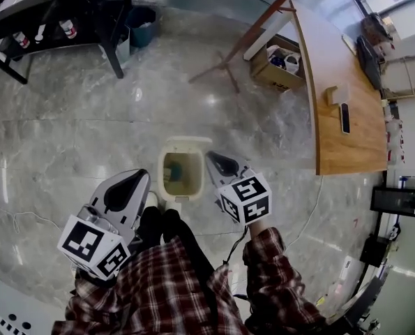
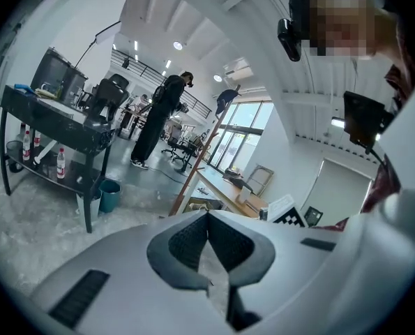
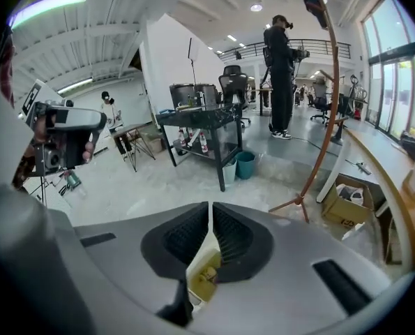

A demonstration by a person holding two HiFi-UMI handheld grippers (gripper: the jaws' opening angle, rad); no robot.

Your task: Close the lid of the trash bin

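One trash bin (image 1: 162, 179), cream-coloured, is seen standing open on the marble floor (image 1: 81, 131), just ahead of the person's legs and low between the two claws. Its mouth is uncovered. A yellowish lining is seen inside, with a small teal item and a yellowish lump; neither can be identified.

The left claw (image 2: 207, 216) is held with its jaws pressed together at the tips, and nothing is gripped. The right claw (image 3: 212, 208) is also drawn together, with only a sliver left and nothing clamped. The bin's yellow inside is glimpsed below its jaws.

One cardboard box (image 1: 280, 63) is placed on the floor by the wooden table (image 1: 333, 138), with white and dark things inside. One teal bucket (image 1: 143, 24) is set beside the black table (image 1: 68, 5). Three bottles (image 2: 61, 163) are counted on its lower shelf in the left gripper view. One dark phone-like slab (image 1: 344, 117) and one small wooden block (image 1: 332, 94) are laid on the wooden table.
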